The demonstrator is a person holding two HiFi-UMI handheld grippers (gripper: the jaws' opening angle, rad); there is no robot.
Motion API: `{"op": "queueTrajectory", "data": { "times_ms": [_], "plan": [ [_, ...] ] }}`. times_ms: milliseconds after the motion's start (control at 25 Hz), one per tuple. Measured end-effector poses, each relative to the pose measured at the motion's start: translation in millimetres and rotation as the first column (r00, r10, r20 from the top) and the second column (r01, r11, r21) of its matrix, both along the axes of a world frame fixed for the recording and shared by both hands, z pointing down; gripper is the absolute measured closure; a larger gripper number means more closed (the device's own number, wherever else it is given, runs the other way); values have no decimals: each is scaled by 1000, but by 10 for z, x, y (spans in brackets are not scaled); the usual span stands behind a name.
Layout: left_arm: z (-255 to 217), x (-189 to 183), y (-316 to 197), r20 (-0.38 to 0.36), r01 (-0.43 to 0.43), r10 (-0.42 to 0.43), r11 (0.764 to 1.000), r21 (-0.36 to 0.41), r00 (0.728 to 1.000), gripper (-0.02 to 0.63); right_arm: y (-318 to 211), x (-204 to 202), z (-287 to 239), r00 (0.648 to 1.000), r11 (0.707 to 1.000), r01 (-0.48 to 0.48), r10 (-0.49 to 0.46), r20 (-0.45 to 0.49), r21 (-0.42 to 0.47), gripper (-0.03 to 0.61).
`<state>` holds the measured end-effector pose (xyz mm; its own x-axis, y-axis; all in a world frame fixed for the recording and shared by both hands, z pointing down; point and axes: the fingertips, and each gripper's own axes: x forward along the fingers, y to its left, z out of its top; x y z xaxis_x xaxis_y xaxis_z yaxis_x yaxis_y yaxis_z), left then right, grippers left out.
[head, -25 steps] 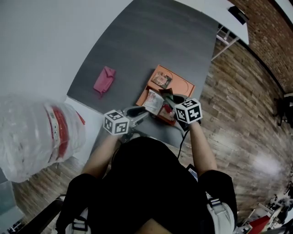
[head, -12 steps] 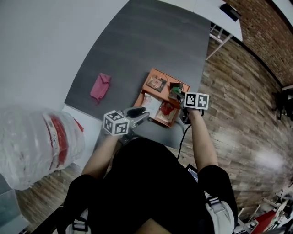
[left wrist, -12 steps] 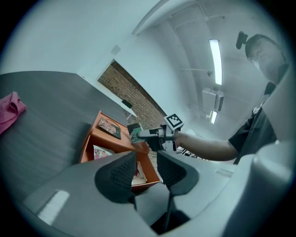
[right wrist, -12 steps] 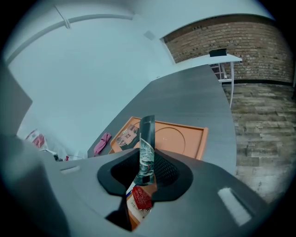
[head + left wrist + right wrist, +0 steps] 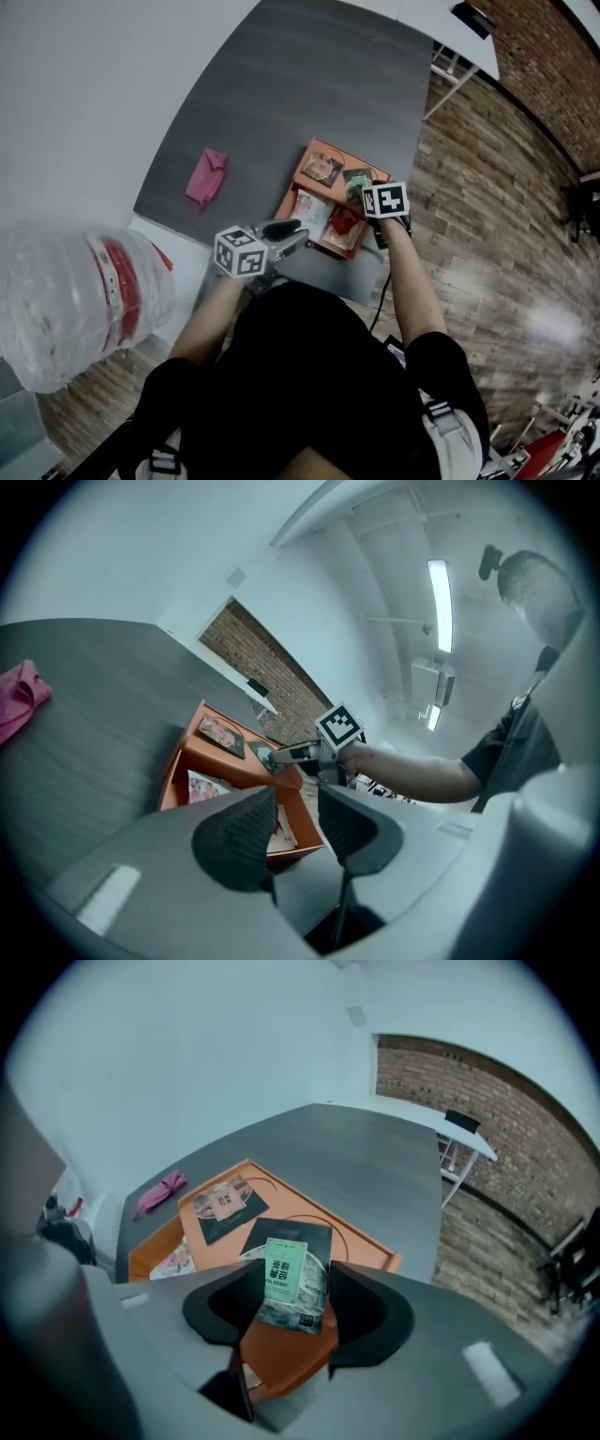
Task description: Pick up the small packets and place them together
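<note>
Five packets, two grippers, one orange tray (image 5: 227, 761) on a grey table (image 5: 281, 75).

Far left, well apart from everything else: a pink cloth (image 5: 207, 175). Next along, the left gripper (image 5: 295, 810), with parted jaws and nothing between them, aimed at the tray's near end. Just ahead of it, in what looks like the tray's lower well: a white packet (image 5: 309, 208), with a red packet (image 5: 344, 222) just beside it on the right.

Up on the raised far part: a pink-labelled packet (image 5: 223, 1202) lying flat at the left, then a dark packet (image 5: 281, 1229) beside it. Farthest right, the right gripper (image 5: 291, 1305), tipped steeply down over that dark packet, with jaws just lately opening and now apart. Between them, face up, a green-labelled packet (image 5: 292, 1279), overlapping the dark packet. Looks let go rather than pinched, though hard to say whether quite at rest.

Probably one drop finished, with the white and red packets to follow. Key to the coming move: white packet nearer the left gripper than the right, straight ahead of its jaws and below them, long side roughly along the tray's left wall. Calls for a short reach forward and down from the left, not a cross-over from the right.
</note>
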<state>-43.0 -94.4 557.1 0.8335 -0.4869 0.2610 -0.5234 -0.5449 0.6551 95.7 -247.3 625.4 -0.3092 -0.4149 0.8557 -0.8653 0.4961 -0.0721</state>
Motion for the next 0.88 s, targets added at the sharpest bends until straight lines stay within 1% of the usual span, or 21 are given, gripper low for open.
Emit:
{"op": "queueTrajectory", "data": {
  "times_ms": [40,120,280,400,560,720,880],
  "plan": [
    [-1,-4,0,0,2,-2,1000,1,1000,477,-2,27,6,1000,1000,6,-5,-27,23,357],
    [-2,-16,-2,2,6,-6,1000,2,1000,477,-12,59,9,999,998,7,-4,-53,61,340],
    [-27,-16,2,7,9,-9,1000,6,1000,477,-42,77,-40,999,995,-5,9,-45,100,330],
    [-34,-27,-3,9,14,-14,1000,12,1000,477,-41,47,-240,1000,987,-13,13,2,161,330],
    [12,-92,-13,21,27,-27,1000,9,999,477,92,-75,-559,995,972,8,-31,94,236,331],
    [47,-122,-25,24,31,-31,1000,6,999,477,304,-176,-669,989,964,44,-79,126,261,339],
    [47,-81,-38,30,17,-18,1000,13,999,477,495,-230,-713,982,962,50,-97,165,269,361]
  ]
}}
